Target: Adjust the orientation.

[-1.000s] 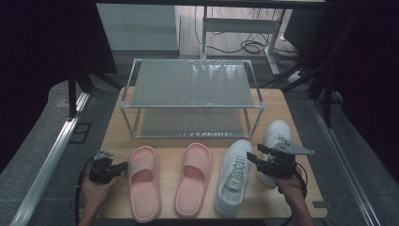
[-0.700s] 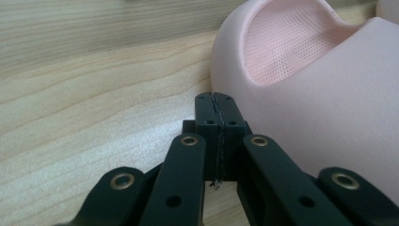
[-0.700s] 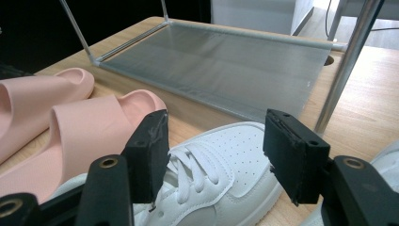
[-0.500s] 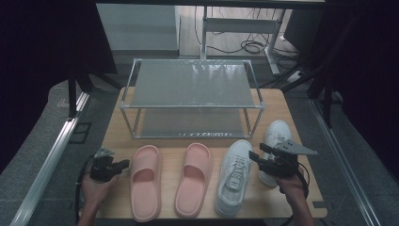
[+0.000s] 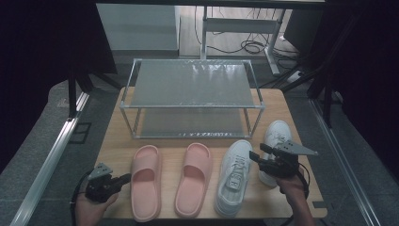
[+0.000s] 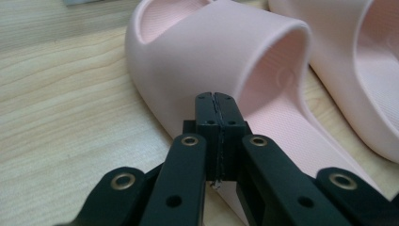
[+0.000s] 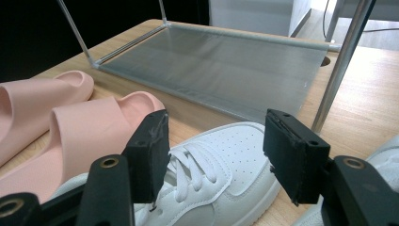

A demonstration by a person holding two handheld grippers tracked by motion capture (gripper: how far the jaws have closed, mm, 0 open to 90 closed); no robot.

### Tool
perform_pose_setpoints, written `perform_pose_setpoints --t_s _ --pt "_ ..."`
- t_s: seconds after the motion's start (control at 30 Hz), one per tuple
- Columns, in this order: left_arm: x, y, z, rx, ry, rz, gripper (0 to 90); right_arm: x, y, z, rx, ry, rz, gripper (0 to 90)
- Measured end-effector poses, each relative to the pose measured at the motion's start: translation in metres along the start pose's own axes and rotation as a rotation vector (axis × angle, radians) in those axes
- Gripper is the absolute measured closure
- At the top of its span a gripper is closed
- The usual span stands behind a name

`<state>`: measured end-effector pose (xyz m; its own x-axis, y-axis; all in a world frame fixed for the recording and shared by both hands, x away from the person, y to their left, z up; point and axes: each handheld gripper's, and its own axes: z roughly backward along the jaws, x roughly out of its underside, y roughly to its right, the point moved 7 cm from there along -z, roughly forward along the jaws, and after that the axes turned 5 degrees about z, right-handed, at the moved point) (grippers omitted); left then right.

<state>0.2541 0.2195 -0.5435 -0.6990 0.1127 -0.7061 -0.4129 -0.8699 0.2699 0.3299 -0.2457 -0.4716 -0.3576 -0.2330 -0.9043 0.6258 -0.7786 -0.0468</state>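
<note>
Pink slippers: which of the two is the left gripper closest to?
The outer pink slipper, at the left end of the shoe row. The left gripper points at its side with jaws shut and empty; the second pink slipper lies beyond it, beside the white sneaker.

No readable text anywhere: slippers (image 5: 146, 181), sneakers (image 5: 234, 176), rack (image 5: 190, 84) and table (image 5: 113, 136) carry no legible labels, brands or numbers.
</note>
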Motion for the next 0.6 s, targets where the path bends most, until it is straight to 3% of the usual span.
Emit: perform_pose_setpoints --t_s 0.23,0.33,0.6 --pt "0.002 0.012 0.007 0.018 0.011 -0.017 90.0 0.0 0.0 -0.001 -0.001 -0.001 0.001 41.3" --pt "0.006 0.017 -0.001 0.037 -0.02 -0.028 90.0 0.001 0.0 -0.001 0.001 -0.006 0.004 41.4" --pt "0.005 0.013 -0.011 0.042 -0.032 -0.021 90.0 0.001 -0.002 0.0 -0.002 -0.004 0.008 41.6"
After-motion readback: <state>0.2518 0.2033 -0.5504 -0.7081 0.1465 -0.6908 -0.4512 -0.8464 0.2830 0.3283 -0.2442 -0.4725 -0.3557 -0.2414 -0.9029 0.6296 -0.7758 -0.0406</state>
